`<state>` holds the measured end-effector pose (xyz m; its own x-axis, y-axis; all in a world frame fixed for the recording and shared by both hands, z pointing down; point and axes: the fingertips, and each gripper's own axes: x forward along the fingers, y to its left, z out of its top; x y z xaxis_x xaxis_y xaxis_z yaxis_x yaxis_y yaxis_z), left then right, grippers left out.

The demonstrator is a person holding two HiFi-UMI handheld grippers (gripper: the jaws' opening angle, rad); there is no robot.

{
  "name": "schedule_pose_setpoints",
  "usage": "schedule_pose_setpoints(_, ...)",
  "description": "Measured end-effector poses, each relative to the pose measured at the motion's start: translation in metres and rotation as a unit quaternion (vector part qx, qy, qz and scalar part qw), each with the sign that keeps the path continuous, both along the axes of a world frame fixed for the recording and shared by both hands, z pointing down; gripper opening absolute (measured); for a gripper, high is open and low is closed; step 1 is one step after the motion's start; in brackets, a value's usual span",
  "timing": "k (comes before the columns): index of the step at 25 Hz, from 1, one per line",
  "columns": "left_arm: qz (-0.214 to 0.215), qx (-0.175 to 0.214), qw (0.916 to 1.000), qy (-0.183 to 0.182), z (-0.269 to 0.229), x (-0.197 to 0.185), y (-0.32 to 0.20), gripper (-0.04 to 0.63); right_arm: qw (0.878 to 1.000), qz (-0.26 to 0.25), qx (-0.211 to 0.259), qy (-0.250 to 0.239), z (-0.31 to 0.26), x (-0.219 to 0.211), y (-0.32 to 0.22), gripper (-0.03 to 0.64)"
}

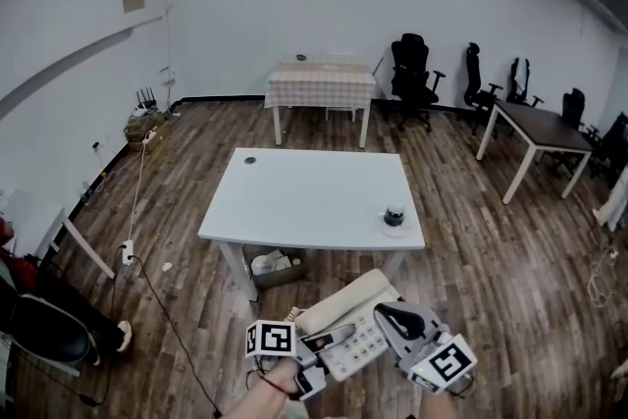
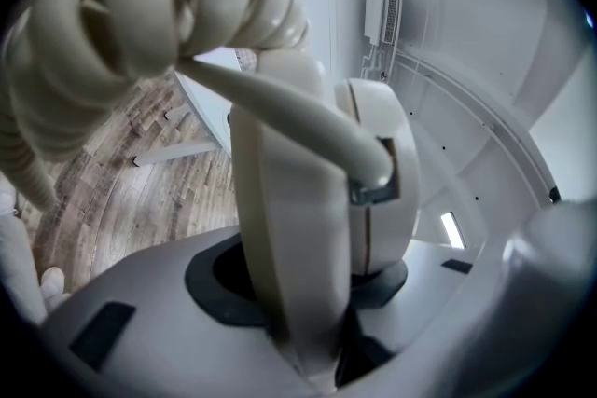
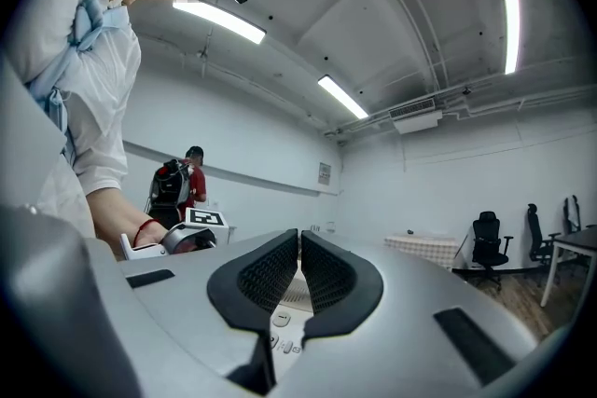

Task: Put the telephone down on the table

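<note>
The telephone (image 1: pixel 345 329) hangs in front of the desk's (image 1: pixel 304 201) near edge, above the floor (image 1: pixel 186 211). The left gripper (image 1: pixel 329 337) is at the telephone's left side, with part of the telephone between its jaws. The right gripper (image 1: pixel 391 317) is at the telephone's right side. On the desk, a small round thing (image 1: pixel 394 216) sits near the right front corner. A box (image 1: pixel 275 266) lies under the desk. Behind the desk stands a second table (image 1: pixel 321 85), with an office chair (image 1: pixel 412 74) to its right.

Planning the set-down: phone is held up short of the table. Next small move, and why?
Probably carry the telephone forward, over the white table: the left gripper clamps it above the floor, short of the near edge, and the tabletop's middle is bare.
</note>
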<state>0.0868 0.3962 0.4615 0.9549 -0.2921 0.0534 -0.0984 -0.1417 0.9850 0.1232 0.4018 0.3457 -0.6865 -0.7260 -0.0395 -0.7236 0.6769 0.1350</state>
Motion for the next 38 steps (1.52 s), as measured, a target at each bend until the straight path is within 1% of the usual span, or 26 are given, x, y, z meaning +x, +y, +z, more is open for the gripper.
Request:
schedule_pose_setpoints(6,-0.008,0.000,0.9999,0.006,0.000,-0.008,-0.020,0.178,1.000,-0.014,-0.001,0.007,0.003,-0.015,-0.023,0.034)
schedule_pose_setpoints(11,-0.012,0.004,0.9999,0.012,-0.001,-0.017,-0.058,0.178,1.000,-0.019,-0.002,0.002,0.004,-0.026,-0.059,0.034)
schedule_pose_setpoints(16,-0.011,0.009,0.9998,0.016,-0.004,-0.029,-0.111,0.178,1.000,-0.016,0.000,-0.004,-0.002,-0.036,-0.112,0.034)
schedule_pose_setpoints(19,-0.011,0.013,0.9997,0.017,-0.009,-0.043,-0.146,0.178,1.000,-0.016,-0.004,-0.003,-0.006,-0.049,-0.146,0.034)
schedule_pose_setpoints(23,-0.018,0.006,0.9995,0.024,-0.012,-0.059,-0.190,0.178,1.000,-0.020,-0.003,0.000,-0.007,-0.067,-0.193,0.034)
schedule_pose_setpoints(26,-0.018,0.012,0.9994,0.029,-0.017,-0.072,-0.225,0.178,1.000,-0.023,0.000,0.002,-0.011,-0.081,-0.228,0.034)
schedule_pose_setpoints(28,-0.020,0.013,0.9994,0.025,-0.018,-0.081,-0.246,0.178,1.000,-0.023,0.001,0.003,-0.014,-0.090,-0.249,0.034)
schedule_pose_setpoints(30,-0.023,0.010,0.9995,0.021,-0.018,-0.091,-0.263,0.178,1.000,-0.023,0.002,0.005,-0.017,-0.099,-0.265,0.034)
schedule_pose_setpoints(33,-0.027,0.019,0.9991,0.025,-0.021,-0.101,-0.285,0.178,1.000,-0.022,0.003,0.007,-0.021,-0.108,-0.285,0.034)
schedule_pose_setpoints(36,-0.041,0.019,0.9986,0.028,-0.024,-0.106,-0.306,0.178,1.000,-0.026,0.001,0.009,-0.020,-0.113,-0.305,0.034)
schedule_pose_setpoints(38,-0.054,0.016,0.9983,0.015,-0.016,-0.110,-0.317,0.178,1.000,-0.029,-0.005,0.011,-0.014,-0.114,-0.316,0.034)
